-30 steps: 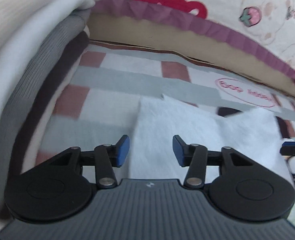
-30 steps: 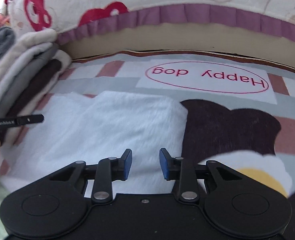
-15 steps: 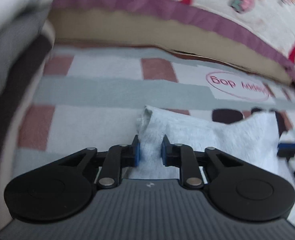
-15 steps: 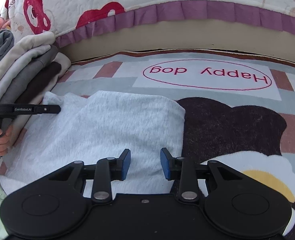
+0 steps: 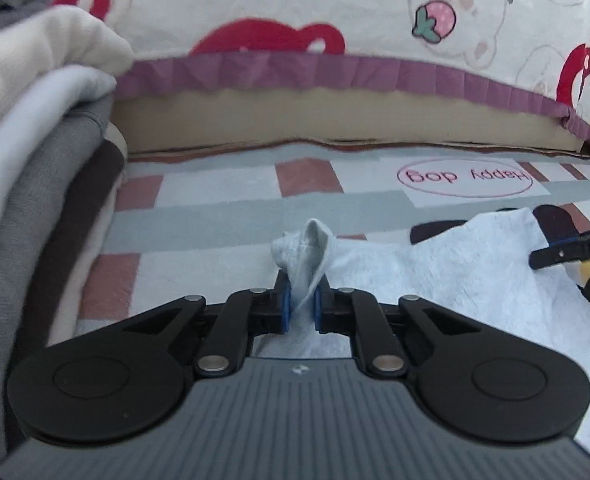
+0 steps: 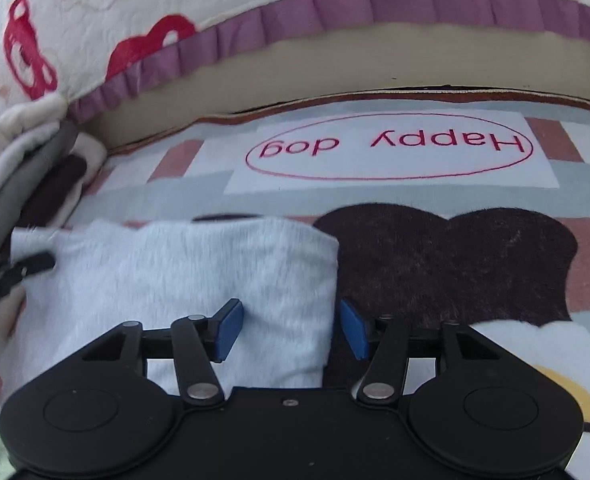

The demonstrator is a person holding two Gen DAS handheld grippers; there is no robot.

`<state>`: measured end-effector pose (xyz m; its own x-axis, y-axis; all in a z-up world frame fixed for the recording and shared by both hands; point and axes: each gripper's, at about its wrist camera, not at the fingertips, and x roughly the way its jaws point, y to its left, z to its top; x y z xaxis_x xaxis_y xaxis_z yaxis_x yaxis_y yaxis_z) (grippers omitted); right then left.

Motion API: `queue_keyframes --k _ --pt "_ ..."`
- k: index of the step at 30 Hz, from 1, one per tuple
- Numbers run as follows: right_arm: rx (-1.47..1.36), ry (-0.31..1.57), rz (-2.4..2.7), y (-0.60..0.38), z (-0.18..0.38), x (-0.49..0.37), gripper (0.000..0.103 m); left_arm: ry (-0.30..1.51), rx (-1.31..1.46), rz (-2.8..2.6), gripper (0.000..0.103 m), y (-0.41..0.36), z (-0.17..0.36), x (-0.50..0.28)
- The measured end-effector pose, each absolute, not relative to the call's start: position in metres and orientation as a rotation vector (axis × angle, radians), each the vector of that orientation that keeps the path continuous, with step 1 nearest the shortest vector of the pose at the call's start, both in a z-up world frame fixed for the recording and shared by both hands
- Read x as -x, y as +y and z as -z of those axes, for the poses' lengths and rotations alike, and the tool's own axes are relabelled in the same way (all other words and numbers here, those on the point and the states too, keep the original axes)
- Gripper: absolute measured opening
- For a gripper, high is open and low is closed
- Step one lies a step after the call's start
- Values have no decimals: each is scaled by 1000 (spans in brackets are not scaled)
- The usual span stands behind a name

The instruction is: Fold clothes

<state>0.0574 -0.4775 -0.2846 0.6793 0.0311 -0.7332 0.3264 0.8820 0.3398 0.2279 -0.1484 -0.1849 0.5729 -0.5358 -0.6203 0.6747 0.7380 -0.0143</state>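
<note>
The left tool pinches a raised corner of the light grey garment, which lies on the rug near its left edge. The right tool gapes, straddling the garment's right edge. Stacked folded clothes crowd the left; a bed borders the rug's far edge.

Fuzzy pale-grey knit garment, plush printed rug, matt black plastic claw.

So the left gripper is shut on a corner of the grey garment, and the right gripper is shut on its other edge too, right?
Not quite. The left gripper is shut on a corner of the grey garment, but the right gripper is open: the right wrist view shows its jaws apart, straddling the garment's edge without pinching it.
</note>
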Motion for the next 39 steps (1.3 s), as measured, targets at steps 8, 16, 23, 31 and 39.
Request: queue_keyframes --k 8,16,23,31,39 --pt "-494 742 175 -481 289 -56 51 606 -187 679 10 -141 173 -239" --pt "-473 718 158 -487 290 -60 22 668 -259 591 11 -157 191 -253" --pt "-441 702 263 -504 287 -57 2 590 -363 436 14 -170 183 -236" --pt "-366 698 74 -447 257 -27 38 733 -338 960 36 -186 174 -176" --pt "31 841 -122 -338 263 -50 50 642 -498 550 45 -185 202 -200"
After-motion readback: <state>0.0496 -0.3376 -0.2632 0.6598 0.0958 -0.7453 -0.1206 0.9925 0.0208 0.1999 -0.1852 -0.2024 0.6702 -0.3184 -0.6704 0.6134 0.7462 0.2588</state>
